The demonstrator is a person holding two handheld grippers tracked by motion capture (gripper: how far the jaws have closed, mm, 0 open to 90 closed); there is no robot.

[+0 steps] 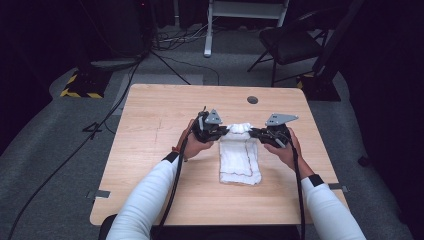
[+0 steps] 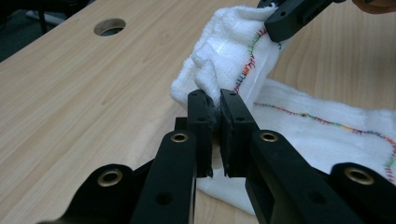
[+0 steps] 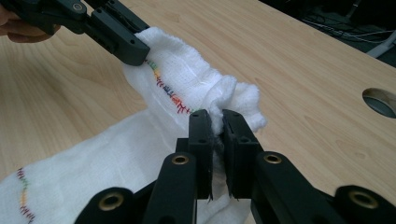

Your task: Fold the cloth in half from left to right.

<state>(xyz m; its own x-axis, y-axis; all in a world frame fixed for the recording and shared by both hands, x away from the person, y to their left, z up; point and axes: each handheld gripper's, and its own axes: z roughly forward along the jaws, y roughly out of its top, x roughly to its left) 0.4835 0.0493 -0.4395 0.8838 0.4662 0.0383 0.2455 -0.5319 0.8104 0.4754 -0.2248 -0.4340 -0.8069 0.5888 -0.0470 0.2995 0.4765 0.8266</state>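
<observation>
Grey carpet surrounds the wooden table [image 1: 150,150], where each hand-held gripper [image 1: 225,131] [image 1: 254,132] pinches the white cloth [image 1: 240,165].

I count one white cloth [image 1: 240,160] with multicoloured stitching at mid-frame, on one wooden counter [image 1: 150,165] with one round hole [image 1: 252,99] toward its upper right. I hold two grippers: the left [image 1: 225,131] and the right [image 1: 254,132]. One black chair [image 1: 290,45] stands at upper right, beyond the counter.
</observation>
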